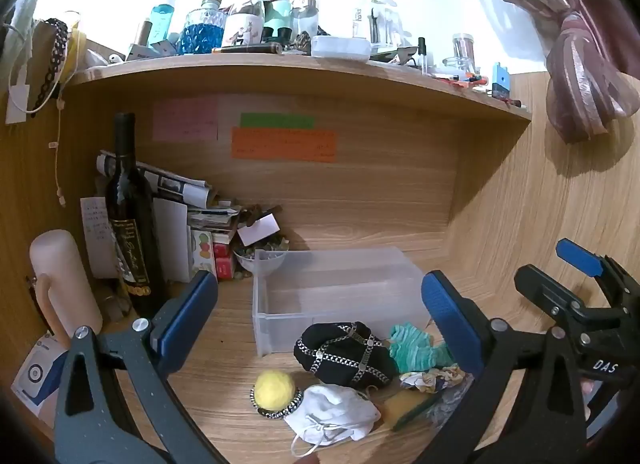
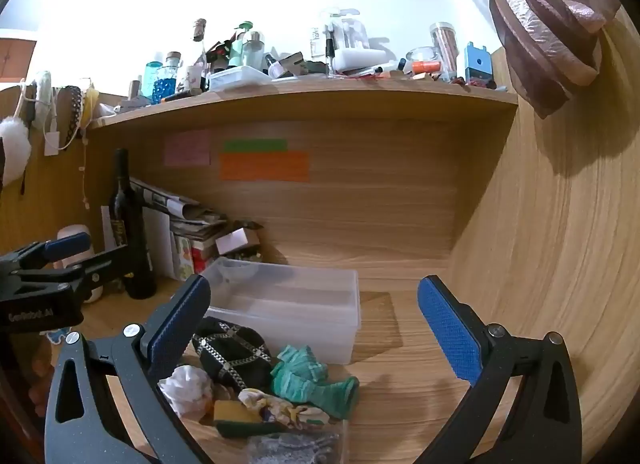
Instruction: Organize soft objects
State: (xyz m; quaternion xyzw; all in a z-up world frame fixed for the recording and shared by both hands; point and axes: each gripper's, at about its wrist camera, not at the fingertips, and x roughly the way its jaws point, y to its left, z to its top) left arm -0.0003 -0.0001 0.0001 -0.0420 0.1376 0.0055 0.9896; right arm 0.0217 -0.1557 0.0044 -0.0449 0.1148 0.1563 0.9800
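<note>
A clear plastic bin (image 1: pixel 280 328) (image 2: pixel 344 328) stands empty on the wooden desk. In front of it lies a pile of soft things: a black pouch with silver chain (image 1: pixel 344 352) (image 2: pixel 232 356), a green sock (image 1: pixel 416 350) (image 2: pixel 312 380), a patterned scrunchie (image 1: pixel 432 378) (image 2: pixel 280 408), a white mask (image 1: pixel 332 414) (image 2: pixel 188 388), a yellow ball (image 1: pixel 274 388) on a beaded ring, and a yellow-green sponge (image 1: pixel 408 406) (image 2: pixel 236 418). My left gripper (image 1: pixel 320 320) is open above the pile, empty. My right gripper (image 2: pixel 314 328) is open and empty over the pile and bin.
A dark wine bottle (image 1: pixel 128 224) (image 2: pixel 130 232), papers and boxes crowd the back left corner. A pale pink bottle (image 1: pixel 64 284) stands at the left. The shelf (image 1: pixel 280 64) above carries many bottles. A wooden side wall (image 2: pixel 560 264) closes the right.
</note>
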